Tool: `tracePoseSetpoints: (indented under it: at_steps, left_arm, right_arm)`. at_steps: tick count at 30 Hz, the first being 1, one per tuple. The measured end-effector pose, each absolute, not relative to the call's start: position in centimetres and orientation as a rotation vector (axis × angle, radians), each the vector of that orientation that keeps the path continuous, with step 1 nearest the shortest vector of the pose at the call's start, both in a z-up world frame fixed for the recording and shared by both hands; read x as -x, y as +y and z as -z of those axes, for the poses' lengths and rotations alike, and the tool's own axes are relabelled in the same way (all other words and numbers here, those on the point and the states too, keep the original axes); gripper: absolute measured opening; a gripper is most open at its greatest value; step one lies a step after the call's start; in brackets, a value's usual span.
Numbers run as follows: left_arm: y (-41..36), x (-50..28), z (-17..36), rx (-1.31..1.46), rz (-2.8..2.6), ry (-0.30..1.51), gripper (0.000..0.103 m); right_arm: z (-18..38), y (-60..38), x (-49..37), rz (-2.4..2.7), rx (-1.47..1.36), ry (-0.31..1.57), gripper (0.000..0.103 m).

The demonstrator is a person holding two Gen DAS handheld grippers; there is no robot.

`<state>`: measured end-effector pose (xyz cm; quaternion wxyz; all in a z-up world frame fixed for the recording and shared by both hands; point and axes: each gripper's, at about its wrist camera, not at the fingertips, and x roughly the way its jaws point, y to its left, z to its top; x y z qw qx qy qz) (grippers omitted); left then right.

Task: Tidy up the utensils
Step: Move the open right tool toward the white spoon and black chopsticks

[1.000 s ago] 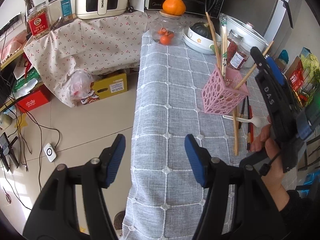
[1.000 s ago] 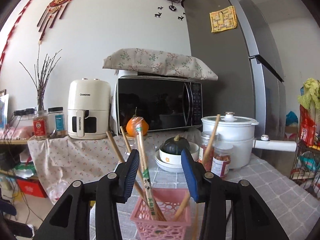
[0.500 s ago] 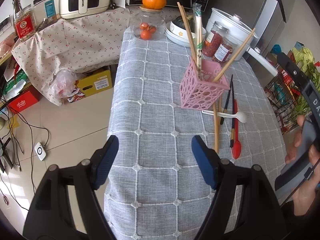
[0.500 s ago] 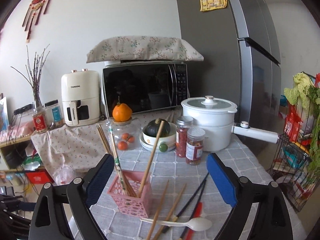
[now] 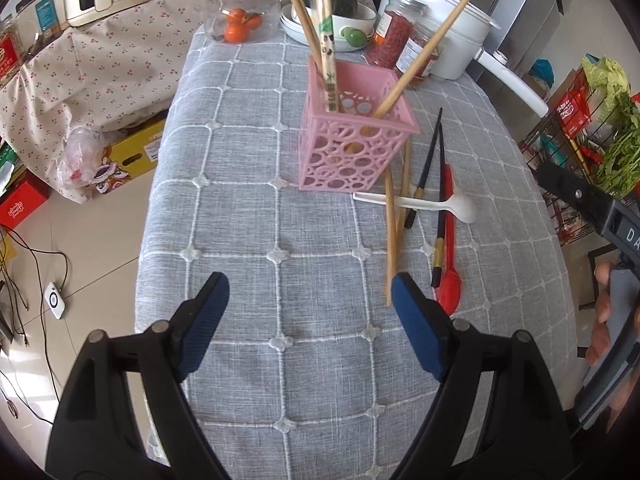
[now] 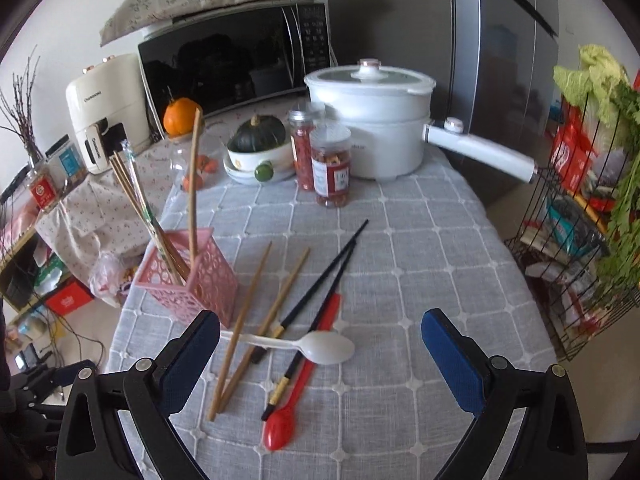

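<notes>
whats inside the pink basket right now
The pink basket holds bamboo chopsticks and a paper-wrapped pair, all leaning upright. Their lower tips show only partly through the perforated walls; the basket floor is hidden.

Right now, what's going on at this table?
A person is sorting utensils into a pink basket with two handheld tools. Some wooden chopsticks already stand in it. Both the left tool and the right tool are opening with nothing between their pads. Still loose on the tablecloth: a wooden pair, a black pair, a white spoon and a red spoon.
</notes>
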<state>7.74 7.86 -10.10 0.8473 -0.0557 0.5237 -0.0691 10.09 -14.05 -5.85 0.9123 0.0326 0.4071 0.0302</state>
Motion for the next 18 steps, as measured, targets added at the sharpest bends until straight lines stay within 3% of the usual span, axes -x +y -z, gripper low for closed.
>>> tracePoseSetpoints:
  at_steps: [11,18]
  left_arm:
    - [4.4,-9.4,12.3,0.006,0.182,1.142,0.083]
    - [4.3,-9.3,12.5,-0.003,0.175,1.148,0.083]
  right_arm:
    - [12.3,-16.6,-14.2,-0.113,-0.205,1.163,0.102]
    - [14.2,-16.9,-16.3,-0.018,-0.290,1.181,0.101]
